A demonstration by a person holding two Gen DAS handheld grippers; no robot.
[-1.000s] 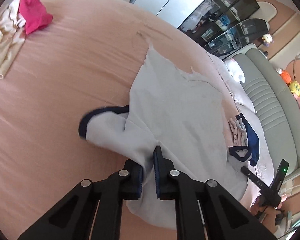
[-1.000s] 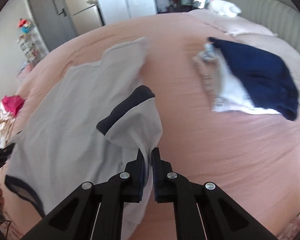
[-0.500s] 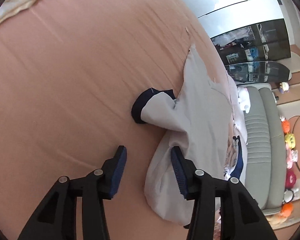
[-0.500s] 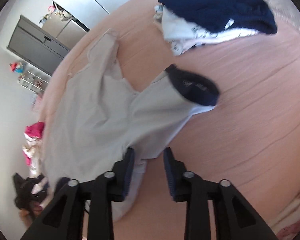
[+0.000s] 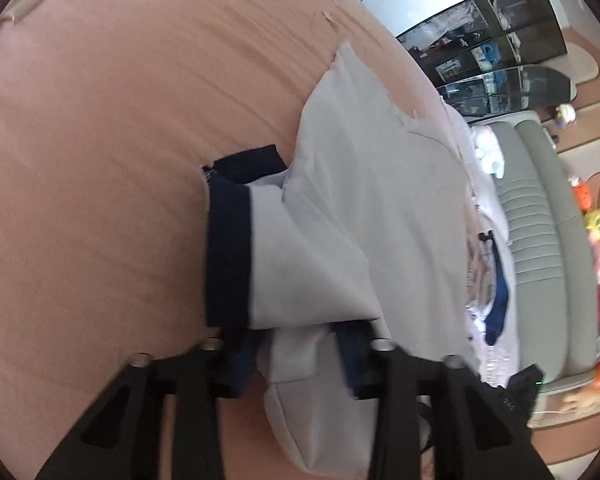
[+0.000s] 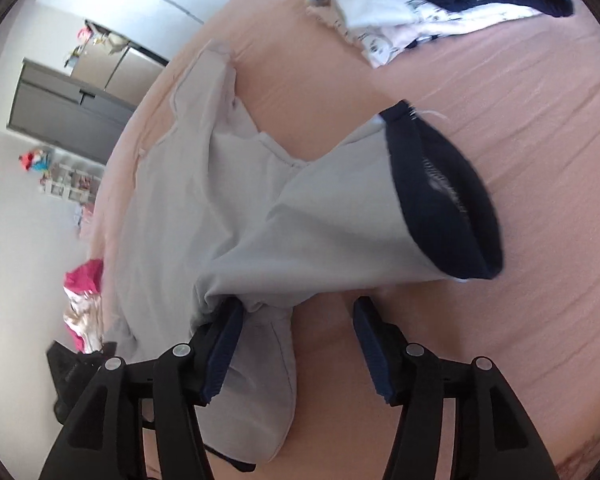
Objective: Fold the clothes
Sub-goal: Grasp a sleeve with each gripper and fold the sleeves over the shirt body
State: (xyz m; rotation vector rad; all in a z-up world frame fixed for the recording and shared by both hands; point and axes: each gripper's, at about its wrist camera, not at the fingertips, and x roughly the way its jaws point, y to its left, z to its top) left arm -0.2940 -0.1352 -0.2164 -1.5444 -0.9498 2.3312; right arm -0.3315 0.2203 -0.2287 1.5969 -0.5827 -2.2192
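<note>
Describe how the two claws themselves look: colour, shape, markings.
Both match. The left claw and right claw are black, angular frames with triangular cut-outs and round silver screw heads. Each finger carries a dark blue ribbed pad. No cables, sleeves or printed markings are visible.

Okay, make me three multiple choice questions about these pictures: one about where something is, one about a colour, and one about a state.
1. Where does the stack of folded clothes lie?
A. On the bed, beyond the shirt
B. On the floor
C. Between the right tool's fingers

2. What colour are the cuffs of the grey shirt?
A. Red
B. Navy
C. Yellow

3. How are the jaws of the right tool?
A. Shut on the shirt
B. Shut on nothing
C. Open

Answers: 1 A, it rests on the pink sheet. 2 B, the sleeve ends in a dark blue band. 3 C, a wide gap separates its fingers.
</note>
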